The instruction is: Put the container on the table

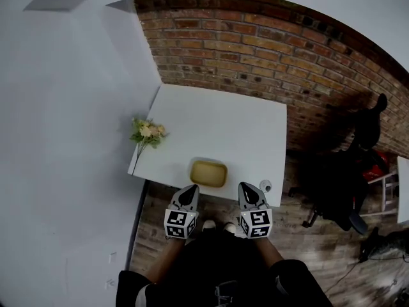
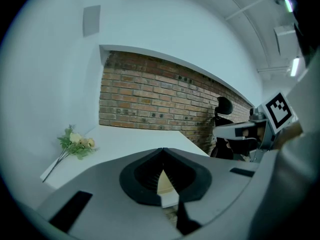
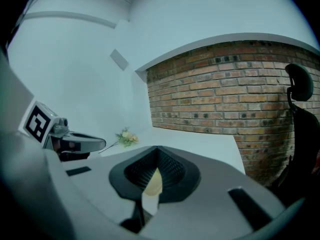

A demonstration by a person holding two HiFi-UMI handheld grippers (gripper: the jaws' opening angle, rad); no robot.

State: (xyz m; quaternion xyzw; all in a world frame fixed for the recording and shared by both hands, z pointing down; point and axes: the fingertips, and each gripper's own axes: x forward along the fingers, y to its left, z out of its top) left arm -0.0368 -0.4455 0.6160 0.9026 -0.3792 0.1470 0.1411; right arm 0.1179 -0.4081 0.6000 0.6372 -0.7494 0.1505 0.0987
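A person is standing at the near edge of a white table [image 1: 217, 117] in the centre of the head view, holding the left gripper [image 1: 190, 190] and the right gripper [image 1: 248, 189] side by side at the lower middle of the frame. Both tools are showing their jaws drawn in narrow, tips meeting, and neither is clamping anything. Only a pale sliver of what looks like the yellow container [image 1: 208, 173] is showing through the gap behind each pair of pads.

The shallow rectangular container is sitting flat on the tabletop, just inside the near edge and just above the two grippers in the frame, apart from both. A spray of artificial flowers [image 1: 147, 133] is lying at the table's left edge, a small white object [image 1: 265, 185] is resting at its lower right corner, and a black office chair [image 1: 348, 171] is standing at the right before the brick wall [image 1: 268, 50].

The placing is looking as good as done. The care now lies in keeping both tools clear of the container's rim, since it is sitting close to the drop and a nudge toward the bottom of the frame could tip it off. If any adjusting is needed, pushing it up the frame toward the table's middle is looking like the safer direction.
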